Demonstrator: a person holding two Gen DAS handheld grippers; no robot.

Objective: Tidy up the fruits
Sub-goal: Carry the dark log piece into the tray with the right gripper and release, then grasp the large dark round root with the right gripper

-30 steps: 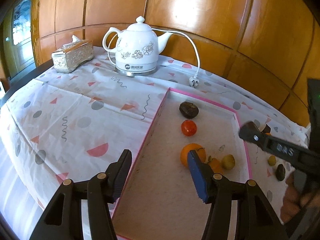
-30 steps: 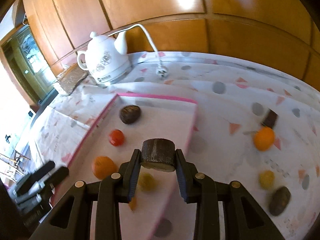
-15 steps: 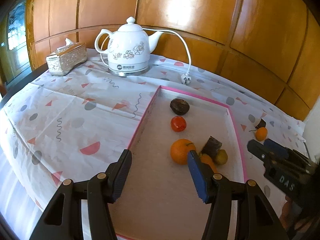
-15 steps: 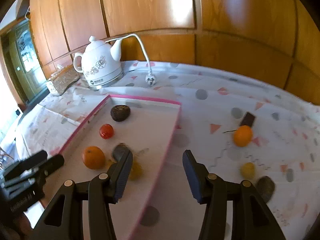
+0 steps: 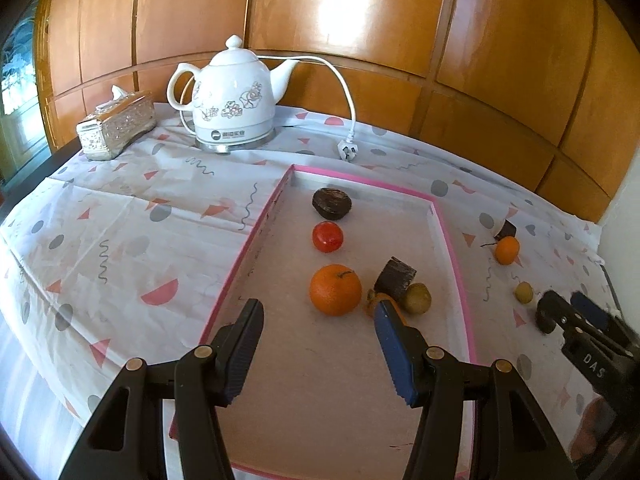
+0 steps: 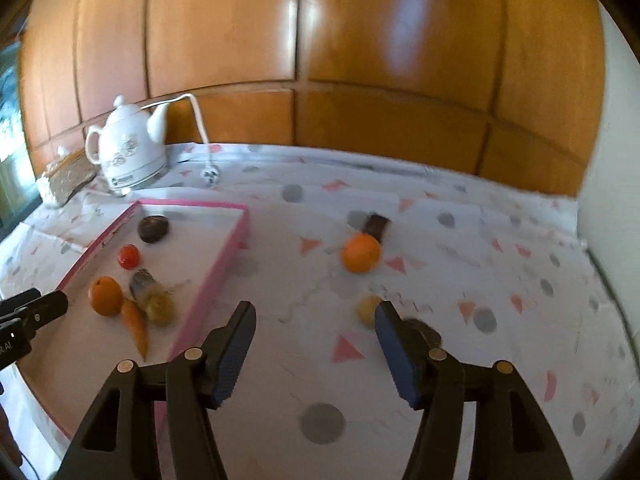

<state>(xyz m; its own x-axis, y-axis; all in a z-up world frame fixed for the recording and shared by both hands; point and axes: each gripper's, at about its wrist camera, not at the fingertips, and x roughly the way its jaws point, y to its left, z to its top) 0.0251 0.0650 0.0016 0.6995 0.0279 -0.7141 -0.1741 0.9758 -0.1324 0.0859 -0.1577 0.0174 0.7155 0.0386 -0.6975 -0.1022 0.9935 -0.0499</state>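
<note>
Wood-panelled wall behind patterned tablecloth (image 5: 120, 220), left gripper (image 5: 318, 322) held open over pink-rimmed tray (image 5: 454, 248) containing orange (image 5: 335, 289) and tomato (image 5: 327, 236), "DAS" read on right gripper (image 5: 560, 316); right wrist view, right gripper (image 6: 314, 322) held open above cloth, small orange (image 6: 360, 253) lying outside tray, kettle (image 6: 130, 152) logo unreadable.

Six fruits (image 5: 335, 289) in one tray (image 5: 452, 240); four (image 6: 360, 253) on the cloth (image 6: 500, 280).

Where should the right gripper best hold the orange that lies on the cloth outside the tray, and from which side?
Grip the orange across its widest middle, coming from above. It is round; a dark piece touches its far side, so put the fingers left and right.
</note>
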